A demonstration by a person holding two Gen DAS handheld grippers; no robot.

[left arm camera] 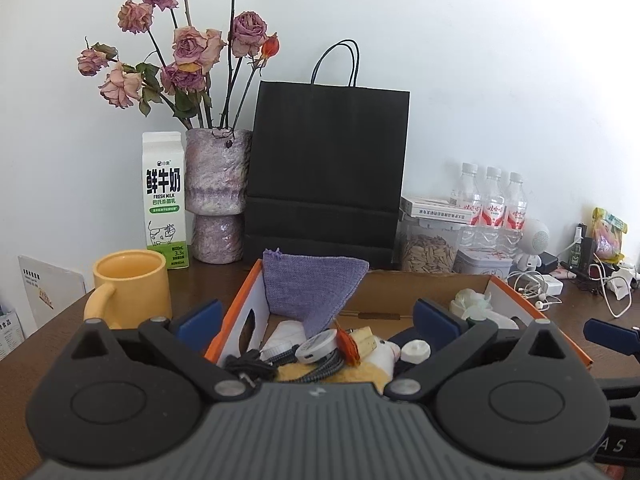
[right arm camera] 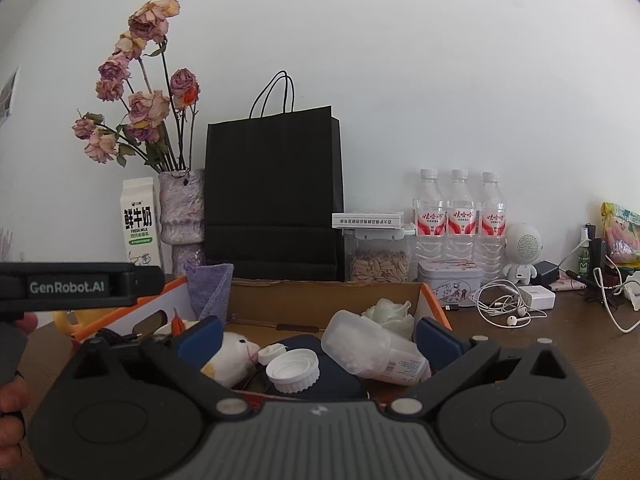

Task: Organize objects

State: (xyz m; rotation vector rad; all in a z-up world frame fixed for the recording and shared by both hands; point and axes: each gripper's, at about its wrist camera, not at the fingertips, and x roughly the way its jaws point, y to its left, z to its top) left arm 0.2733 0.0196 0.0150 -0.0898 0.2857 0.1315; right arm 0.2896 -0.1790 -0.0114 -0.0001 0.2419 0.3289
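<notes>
Both hand-held grippers stand wide open and empty over the box [left arm camera: 236,304] at the bottom centre of each view: the left hand-held gripper [left arm camera: 318,314] above the cables [left arm camera: 280,360] and plush toy [right arm camera: 236,354], the right hand-held gripper [right arm camera: 318,330] above the uncapped bottle [right arm camera: 372,350] and loose cap [right arm camera: 292,370]. The box is crowded, so a grab could catch a cable and drag its neighbours out. The bottle lies tilted and open; nudging it may spill its contents. A wide swing toward the left of the frame could knock the mug [left arm camera: 132,284].

bag [left arm camera: 328,168]: matt paper | cloth [left arm camera: 312,292]: rough weave | mug [left arm camera: 132,284]: glossy
</notes>
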